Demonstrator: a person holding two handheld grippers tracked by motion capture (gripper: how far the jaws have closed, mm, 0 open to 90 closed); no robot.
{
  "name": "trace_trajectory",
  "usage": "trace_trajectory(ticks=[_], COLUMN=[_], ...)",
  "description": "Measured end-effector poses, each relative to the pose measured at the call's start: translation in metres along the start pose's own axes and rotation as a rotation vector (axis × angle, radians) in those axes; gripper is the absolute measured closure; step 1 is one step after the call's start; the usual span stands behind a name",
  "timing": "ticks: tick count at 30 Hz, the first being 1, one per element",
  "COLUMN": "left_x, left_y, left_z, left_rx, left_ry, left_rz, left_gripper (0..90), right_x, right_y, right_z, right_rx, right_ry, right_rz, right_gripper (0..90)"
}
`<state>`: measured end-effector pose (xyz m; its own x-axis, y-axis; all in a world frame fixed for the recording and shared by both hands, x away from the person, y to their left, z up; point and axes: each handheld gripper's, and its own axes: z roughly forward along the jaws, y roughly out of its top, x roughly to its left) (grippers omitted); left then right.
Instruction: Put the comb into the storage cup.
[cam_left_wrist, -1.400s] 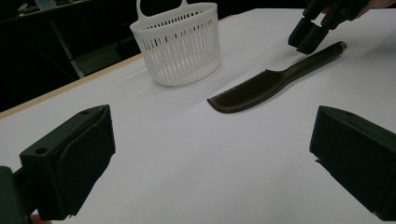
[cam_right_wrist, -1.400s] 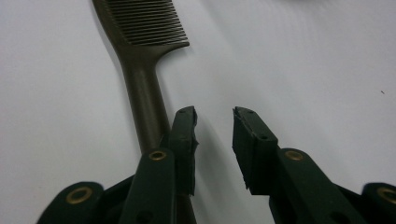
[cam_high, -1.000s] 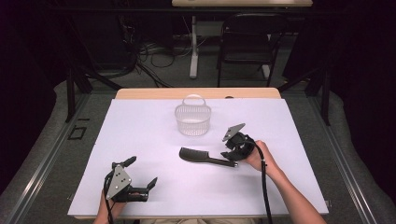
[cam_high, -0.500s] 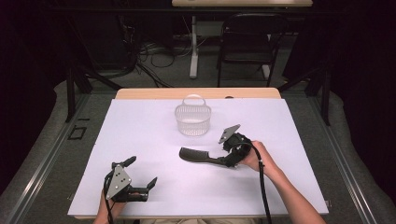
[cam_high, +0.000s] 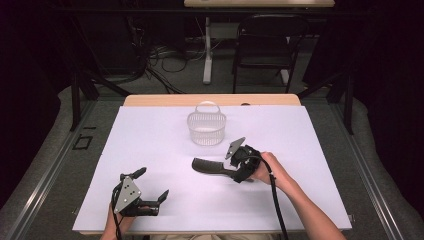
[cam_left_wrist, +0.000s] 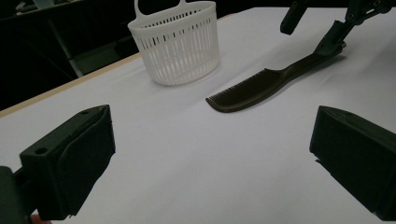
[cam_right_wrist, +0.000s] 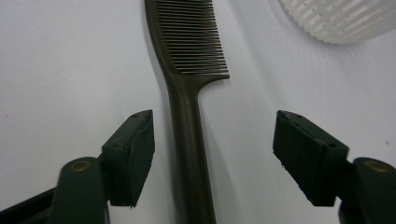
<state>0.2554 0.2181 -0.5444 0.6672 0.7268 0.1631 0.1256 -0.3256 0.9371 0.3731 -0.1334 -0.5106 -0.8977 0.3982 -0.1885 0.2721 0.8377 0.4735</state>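
Beyond comb (cam_high: 212, 166): white basket (cam_high: 206, 127).

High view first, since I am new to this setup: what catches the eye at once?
A dark comb lies mid-table on the white sheet, its handle between the open jaws of the right hand-held gripper, which have just been opening. Behind it stands a white slatted basket; the left hand-held gripper rests open near the front edge.

So the count here: one dark comb (cam_high: 212, 166) and one white basket (cam_high: 206, 128) on the table. Two grippers, left gripper (cam_high: 152, 191) and right gripper (cam_high: 239, 170).
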Motion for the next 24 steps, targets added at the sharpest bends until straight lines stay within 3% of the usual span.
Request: trace_trajectory(ticks=[10,24], left_x=[0.0,-0.001], left_y=[0.0,0.0], left_z=[0.0,0.0], left_rx=[0.003,0.004], left_ry=[-0.001,-0.002], left_rz=[0.003,0.006], left_gripper=[0.3,0.4], right_x=[0.007,0.011], right_y=[0.009,0.024], right_z=[0.009,0.022], right_rx=[0.056,0.163], right_ry=[0.026,0.04], right_rz=[-0.068,-0.096], right_gripper=[51.1,64.7])
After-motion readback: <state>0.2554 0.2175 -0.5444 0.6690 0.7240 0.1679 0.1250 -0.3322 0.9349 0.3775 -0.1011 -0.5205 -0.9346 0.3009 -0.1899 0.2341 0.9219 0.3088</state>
